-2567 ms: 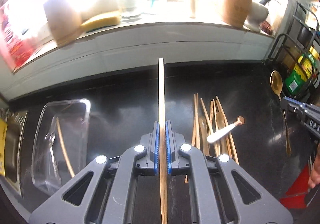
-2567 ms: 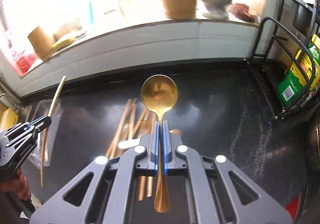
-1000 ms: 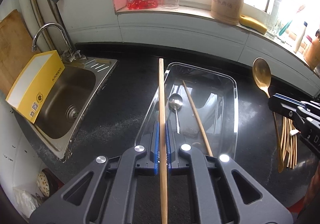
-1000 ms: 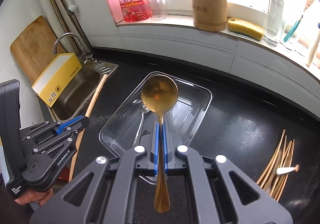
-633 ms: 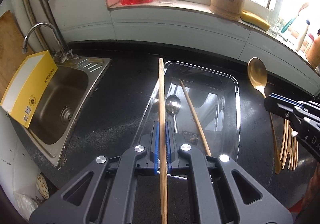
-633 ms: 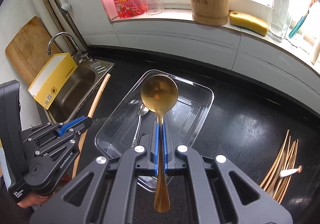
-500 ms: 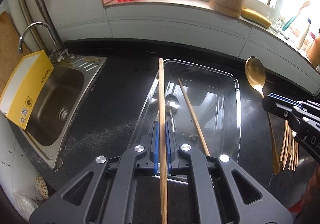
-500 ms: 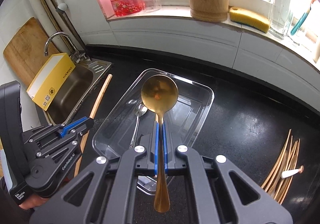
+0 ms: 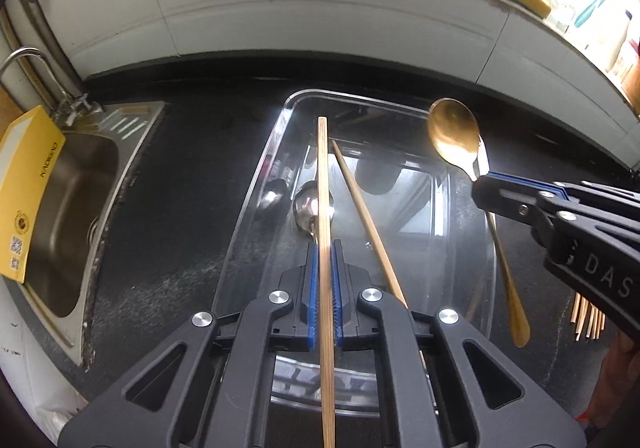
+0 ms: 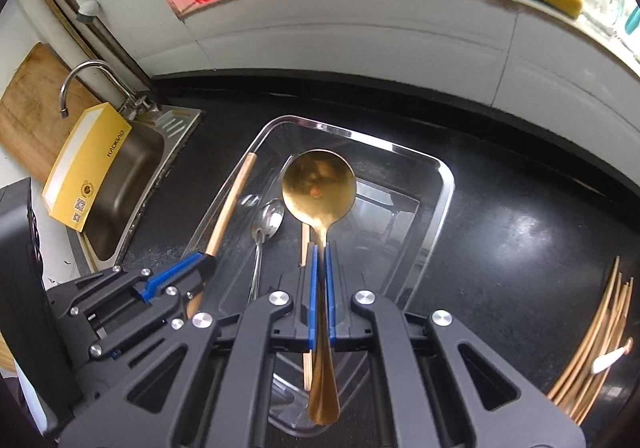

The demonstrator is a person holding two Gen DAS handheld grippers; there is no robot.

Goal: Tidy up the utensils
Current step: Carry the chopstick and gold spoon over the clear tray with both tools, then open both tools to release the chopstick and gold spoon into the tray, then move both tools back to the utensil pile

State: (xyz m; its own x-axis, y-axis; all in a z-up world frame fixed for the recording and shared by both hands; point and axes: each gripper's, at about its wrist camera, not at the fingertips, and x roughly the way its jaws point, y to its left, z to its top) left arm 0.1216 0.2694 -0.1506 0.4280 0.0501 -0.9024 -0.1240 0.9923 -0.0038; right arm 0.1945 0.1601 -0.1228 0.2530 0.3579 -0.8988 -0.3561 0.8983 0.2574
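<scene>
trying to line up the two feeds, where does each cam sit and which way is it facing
Left wrist: sits on the left gripper, looking steeply down at the clear tray; its fingers clamp a chopstick; the right gripper shows at right.
Right wrist: sits on the right gripper, aimed down at the clear tray; it clamps the gold spoon; the left gripper shows at left.
Shared: tray, silver spoon, sink, yellow box.
</scene>
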